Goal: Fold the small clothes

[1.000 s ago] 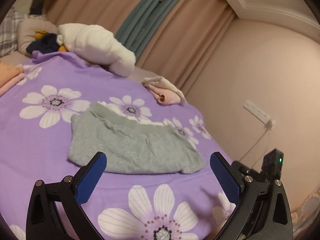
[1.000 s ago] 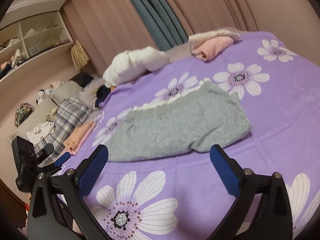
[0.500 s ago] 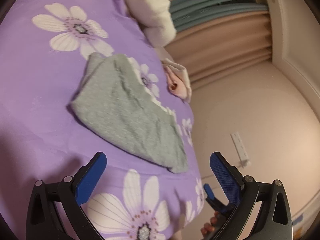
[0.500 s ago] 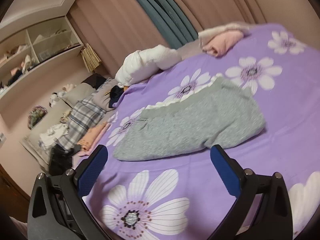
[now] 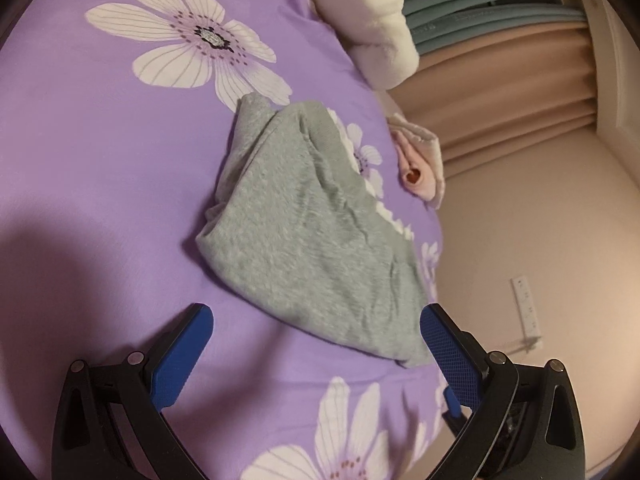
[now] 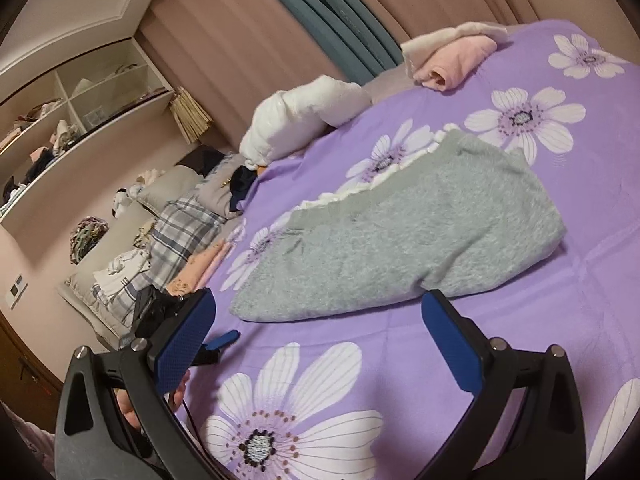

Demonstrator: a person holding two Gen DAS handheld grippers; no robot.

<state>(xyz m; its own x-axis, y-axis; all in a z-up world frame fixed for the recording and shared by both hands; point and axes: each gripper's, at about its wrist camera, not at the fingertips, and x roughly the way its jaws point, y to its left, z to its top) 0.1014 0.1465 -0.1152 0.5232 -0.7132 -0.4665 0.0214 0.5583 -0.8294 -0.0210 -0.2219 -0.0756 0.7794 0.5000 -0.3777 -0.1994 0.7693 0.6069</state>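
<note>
While both grippers hang over the purple sheet (image 5: 100, 168) with jaws spread wide and nothing between them, the grey garment (image 5: 316, 240) lies folded flat on it. From the left gripper (image 5: 316, 320) the garment sits at 12 o'clock, its near corner just beside the right pad (image 5: 448, 344). From the right gripper (image 6: 316, 312) it lies at 12 to 1 o'clock. A pink roll (image 6: 456, 60) rests beyond, at 1 o'clock.

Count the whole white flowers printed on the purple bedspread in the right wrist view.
3: one beside the pink rolled cloth at, one above the grey garment at, one nearest at. Others are cropped or covered.
</note>
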